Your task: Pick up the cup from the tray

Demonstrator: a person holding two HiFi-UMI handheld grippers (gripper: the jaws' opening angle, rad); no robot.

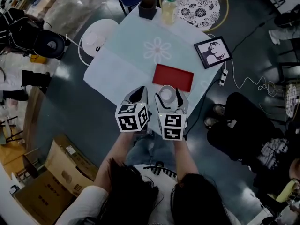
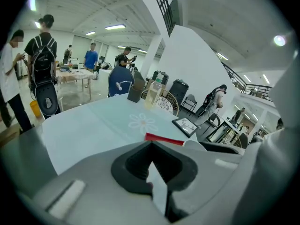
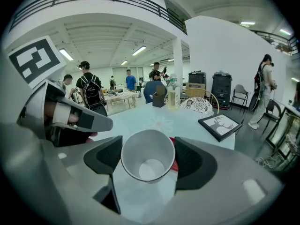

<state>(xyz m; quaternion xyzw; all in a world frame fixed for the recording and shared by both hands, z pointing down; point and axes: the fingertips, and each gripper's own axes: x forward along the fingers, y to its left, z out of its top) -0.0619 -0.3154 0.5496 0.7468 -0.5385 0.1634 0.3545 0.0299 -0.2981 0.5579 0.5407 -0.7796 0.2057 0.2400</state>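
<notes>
A white paper cup point(image 3: 148, 154) sits upright between the two dark pads of my right gripper point(image 3: 148, 157), which is shut on it. In the head view the cup point(image 1: 166, 94) is near the table's front edge, just in front of the red tray point(image 1: 173, 77). A sliver of the tray point(image 3: 175, 161) shows behind the cup. My right gripper point(image 1: 167, 97) points toward the tray. My left gripper point(image 1: 136, 96) is close beside it on the left, over the pale blue table point(image 1: 126, 64), holding nothing. Its dark pads point(image 2: 140, 165) meet in a narrow V.
At the table's far end stand a drink bottle point(image 1: 169, 7) and a dark box point(image 1: 148, 6). A framed picture point(image 1: 213, 51) lies at the right corner. A patterned round chair point(image 1: 199, 3), a white stool point(image 1: 97, 37), a seated person point(image 1: 239, 125) and cardboard boxes point(image 1: 51, 172) surround the table.
</notes>
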